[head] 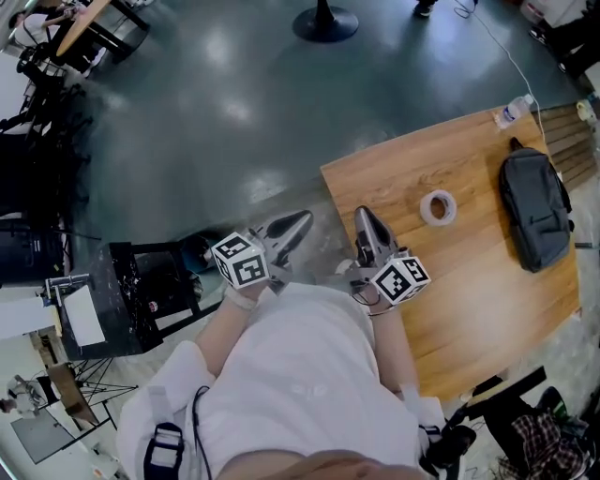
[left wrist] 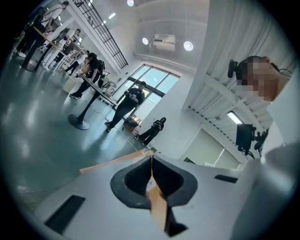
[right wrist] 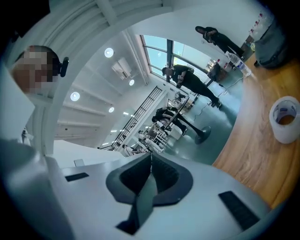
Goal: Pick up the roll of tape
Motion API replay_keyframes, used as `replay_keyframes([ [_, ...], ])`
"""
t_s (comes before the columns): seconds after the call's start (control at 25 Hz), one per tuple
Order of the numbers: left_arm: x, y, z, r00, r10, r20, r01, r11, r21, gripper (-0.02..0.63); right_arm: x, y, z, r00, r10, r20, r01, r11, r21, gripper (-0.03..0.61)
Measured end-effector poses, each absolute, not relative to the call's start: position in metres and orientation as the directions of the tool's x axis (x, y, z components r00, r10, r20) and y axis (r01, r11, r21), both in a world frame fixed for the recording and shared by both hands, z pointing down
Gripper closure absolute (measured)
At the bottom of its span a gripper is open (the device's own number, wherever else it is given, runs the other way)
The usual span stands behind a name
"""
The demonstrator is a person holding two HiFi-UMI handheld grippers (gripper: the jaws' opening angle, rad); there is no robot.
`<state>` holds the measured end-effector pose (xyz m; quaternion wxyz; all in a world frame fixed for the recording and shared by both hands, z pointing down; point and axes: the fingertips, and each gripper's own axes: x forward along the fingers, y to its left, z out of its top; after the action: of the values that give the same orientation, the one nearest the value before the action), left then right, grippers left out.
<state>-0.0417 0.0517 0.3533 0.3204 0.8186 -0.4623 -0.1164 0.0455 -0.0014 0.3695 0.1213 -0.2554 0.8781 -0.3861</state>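
A white roll of tape lies flat on the wooden table, and it shows again as the roll of tape at the right edge of the right gripper view. My right gripper is shut and empty, hovering over the table's near left part, short of the roll. My left gripper is shut and empty, held over the floor off the table's left edge. In both gripper views the jaws meet tip to tip: left gripper, right gripper.
A dark grey bag lies on the table right of the tape. A plastic bottle stands at the far corner. A black stool is on the floor to my left. A round table base and several people are farther off.
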Motion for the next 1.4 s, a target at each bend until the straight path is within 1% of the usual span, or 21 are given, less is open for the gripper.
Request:
replay_keyframes([
  [0.28, -0.013, 0.015, 0.368, 0.619, -0.776, 0.121, -0.636, -0.406, 0.656, 0.606, 0.088, -0.026, 0.381, -0.771, -0.636, 0.031, -0.443, 0.501, -0.743, 0.555],
  [0.44, 0.004, -0.015, 0.381, 0.665, -0.738, 0.112, -0.596, -0.434, 0.675, 0.606, 0.115, -0.047, 0.389, -0.714, -0.697, 0.068, -0.531, 0.476, -0.701, 0.555],
  [0.64, 0.031, -0.046, 0.407, 0.729, -0.678, 0.096, -0.522, -0.46, 0.718, 0.606, 0.165, -0.069, 0.393, -0.609, -0.776, 0.164, -0.699, 0.427, -0.574, 0.555],
  [0.8, 0.058, -0.055, 0.432, 0.77, -0.632, 0.087, -0.456, -0.449, 0.768, 0.606, 0.213, -0.077, 0.395, -0.493, -0.82, 0.29, -0.846, 0.375, -0.378, 0.555],
  [0.92, 0.077, -0.066, 0.455, 0.786, -0.611, 0.095, -0.437, -0.44, 0.784, 0.606, 0.236, -0.089, 0.408, -0.442, -0.812, 0.38, -0.896, 0.382, -0.226, 0.555],
  [1.08, 0.092, -0.064, 0.479, 0.808, -0.582, 0.092, -0.409, -0.441, 0.799, 0.606, 0.245, -0.089, 0.438, -0.387, -0.773, 0.503, -0.909, 0.411, -0.067, 0.555],
  [1.24, 0.107, -0.069, 0.513, 0.822, -0.562, 0.096, -0.378, -0.41, 0.83, 0.604, 0.25, -0.098, 0.479, -0.361, -0.712, 0.603, -0.891, 0.453, 0.002, 0.554],
  [1.4, 0.114, -0.072, 0.535, 0.831, -0.544, 0.115, -0.382, -0.408, 0.829, 0.604, 0.253, -0.108, 0.512, -0.338, -0.654, 0.677, -0.874, 0.485, 0.033, 0.554],
])
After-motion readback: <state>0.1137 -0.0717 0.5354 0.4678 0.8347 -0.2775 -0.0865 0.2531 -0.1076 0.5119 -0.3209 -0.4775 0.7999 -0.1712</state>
